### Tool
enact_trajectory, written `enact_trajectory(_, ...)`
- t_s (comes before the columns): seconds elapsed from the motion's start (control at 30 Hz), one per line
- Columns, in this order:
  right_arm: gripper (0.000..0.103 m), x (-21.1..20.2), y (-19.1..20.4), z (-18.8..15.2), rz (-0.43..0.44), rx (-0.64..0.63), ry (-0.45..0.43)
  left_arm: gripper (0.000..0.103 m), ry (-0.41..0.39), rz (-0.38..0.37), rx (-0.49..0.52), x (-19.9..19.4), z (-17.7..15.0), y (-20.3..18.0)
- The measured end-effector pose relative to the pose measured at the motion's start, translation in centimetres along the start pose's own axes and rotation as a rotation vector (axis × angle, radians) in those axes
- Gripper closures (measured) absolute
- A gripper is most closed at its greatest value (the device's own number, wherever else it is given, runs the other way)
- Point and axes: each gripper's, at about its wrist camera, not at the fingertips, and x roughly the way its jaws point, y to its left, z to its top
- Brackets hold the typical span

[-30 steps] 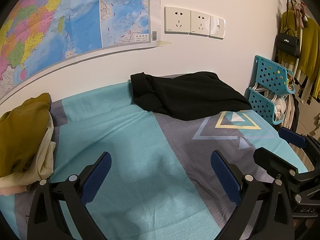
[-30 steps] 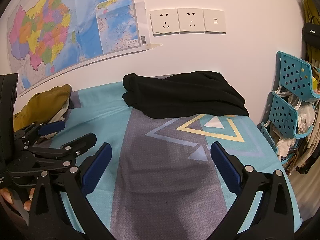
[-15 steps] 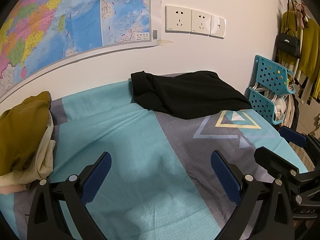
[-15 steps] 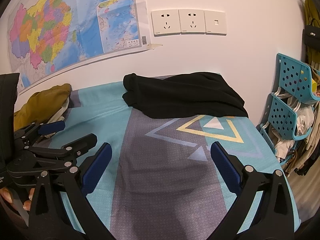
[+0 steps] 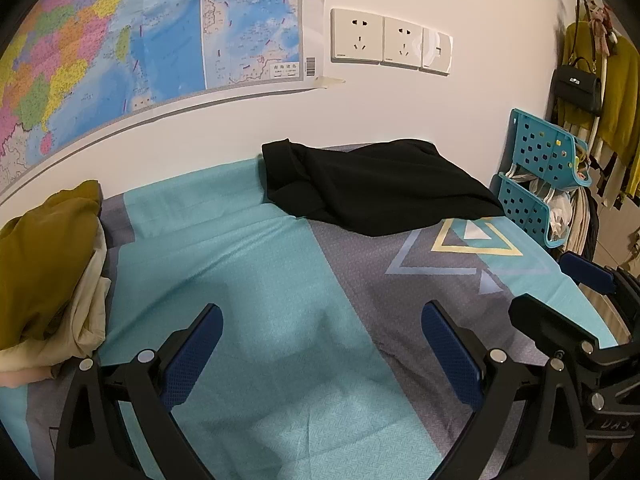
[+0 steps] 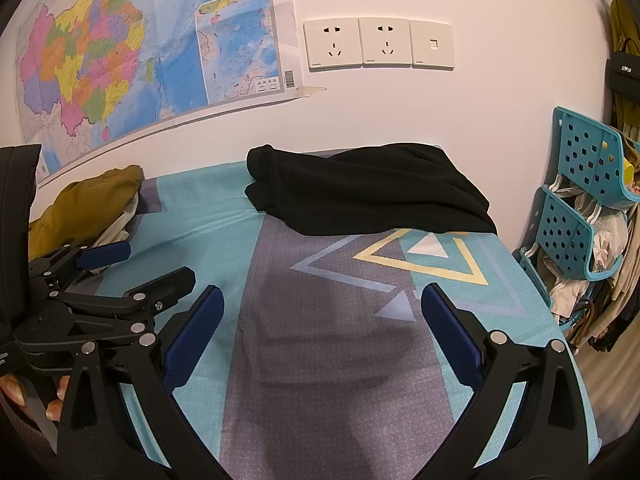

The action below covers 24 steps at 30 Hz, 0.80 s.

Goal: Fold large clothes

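Note:
A black garment (image 5: pixel 372 188) (image 6: pixel 360 192) lies folded against the far wall on the bed's patterned sheet (image 5: pixel 256 280) (image 6: pixel 320 340). A mustard garment (image 5: pixel 40 248) (image 6: pixel 84 208) is heaped on a cream one (image 5: pixel 90 308) at the bed's left end. My left gripper (image 5: pixel 322 354) hovers open over the turquoise part of the sheet, holding nothing. My right gripper (image 6: pixel 320 340) hovers open over the grey part, also holding nothing. Each gripper appears at the edge of the other's view: the right gripper (image 5: pixel 560 296) and the left gripper (image 6: pixel 136 268), both open.
A teal perforated rack (image 5: pixel 540 192) (image 6: pixel 580 200) stuffed with cloth stands past the bed's right edge. Clothes and a black handbag (image 5: pixel 576 88) hang beyond it. A wall map (image 5: pixel 120 40) and power sockets (image 6: pixel 378 42) are above the bed. Fingers of a hand (image 6: pixel 16 392) show lower left.
Both grippers have drifted very slightly; the scene has shifted a touch in each view. Nothing was taken hold of or let go.

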Motion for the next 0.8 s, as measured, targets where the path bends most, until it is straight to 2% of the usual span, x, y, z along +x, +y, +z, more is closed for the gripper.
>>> enact_trajectory(0.8, 0.006, 0.08, 0.14, -0.03, -0.003, -0.008, -0.003, 0.007, 0.007, 0.003, 0.002, 0.16, 0.00, -0.01)
